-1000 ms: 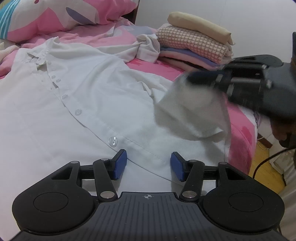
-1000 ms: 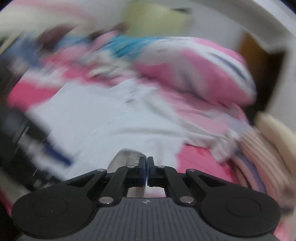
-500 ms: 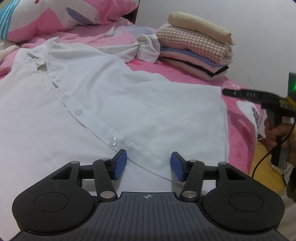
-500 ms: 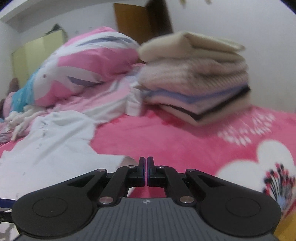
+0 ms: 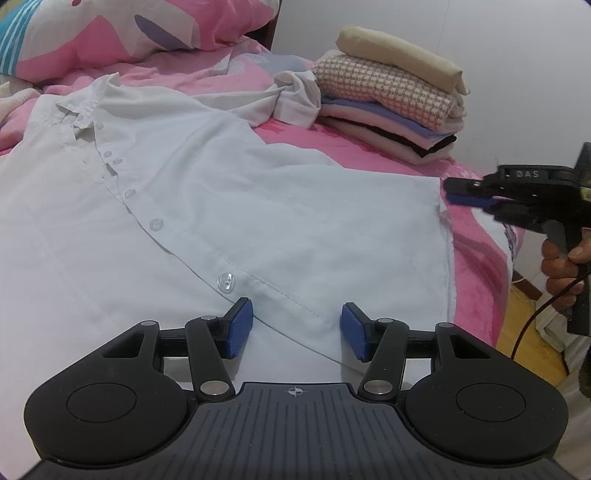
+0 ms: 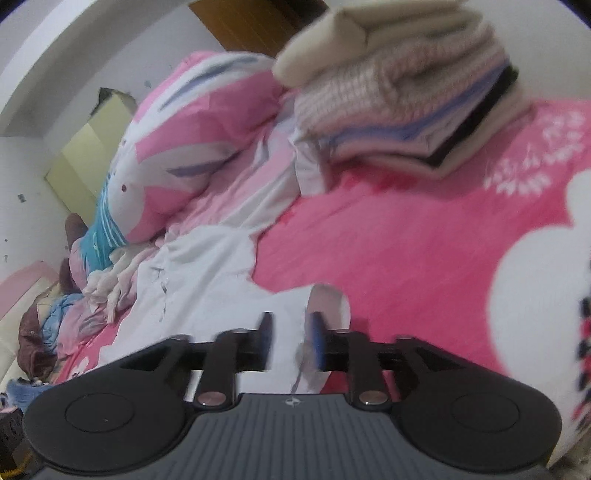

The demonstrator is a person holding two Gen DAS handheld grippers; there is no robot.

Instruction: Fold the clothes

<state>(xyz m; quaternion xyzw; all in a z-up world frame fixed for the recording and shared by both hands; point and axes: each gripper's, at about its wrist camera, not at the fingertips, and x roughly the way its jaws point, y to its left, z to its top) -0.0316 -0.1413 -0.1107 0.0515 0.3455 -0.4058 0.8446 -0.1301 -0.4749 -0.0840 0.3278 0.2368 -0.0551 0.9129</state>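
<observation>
Left wrist view: the left tongs stand spread with nothing pinched, their blue pads just over the hem of a white shirt. The shirt lies flat, buttoned side up, on a pink bed; its button row runs from the collar, far ahead and left of the tongs, down to a spot between the pads. Ahead and right of the tongs a stack of folded clothes sits on the bed, with the shirt's crumpled sleeve touching its left side. A pink pillow lies far ahead to the left. At the right edge, a hand holds the right tongs, whose tips are just beside the shirt's right hem corner.

Right wrist view (tilted and blurred): the right tongs are opening. A strip of shirt hem lies between the pads; whether either pad touches it cannot be told. The rest of the shirt spreads ahead and left of the tongs. The stack lies ahead and right, the pillow ahead and left, and the pink bed fills the ground to the right.
</observation>
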